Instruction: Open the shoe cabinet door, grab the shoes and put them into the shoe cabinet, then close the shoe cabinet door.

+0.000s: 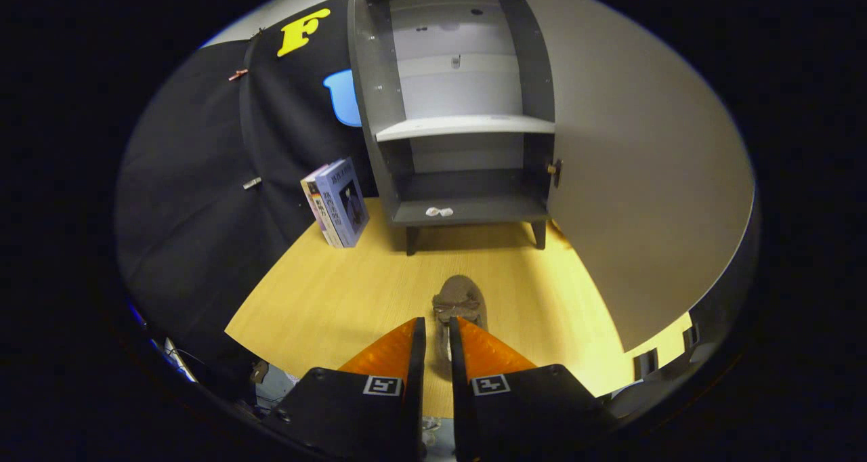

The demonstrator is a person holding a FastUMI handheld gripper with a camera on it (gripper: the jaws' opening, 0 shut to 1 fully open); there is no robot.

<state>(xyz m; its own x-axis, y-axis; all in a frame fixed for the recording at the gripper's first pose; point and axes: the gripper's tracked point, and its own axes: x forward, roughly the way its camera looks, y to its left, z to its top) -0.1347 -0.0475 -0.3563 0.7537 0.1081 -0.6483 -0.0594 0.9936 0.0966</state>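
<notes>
Little can be read here. The two upright blue-and-white paperback books [337,203], at about ten o'clock from the tool [437,332], carry printed characters on their covers and spines, too small to make out. Each finger base of the tool bears a square black-and-white coded marker [382,385], a pattern rather than words. The fingers stand close together with the heel of the brown fabric shoe [459,299] in their narrow gap; whether they press it cannot be told.
</notes>
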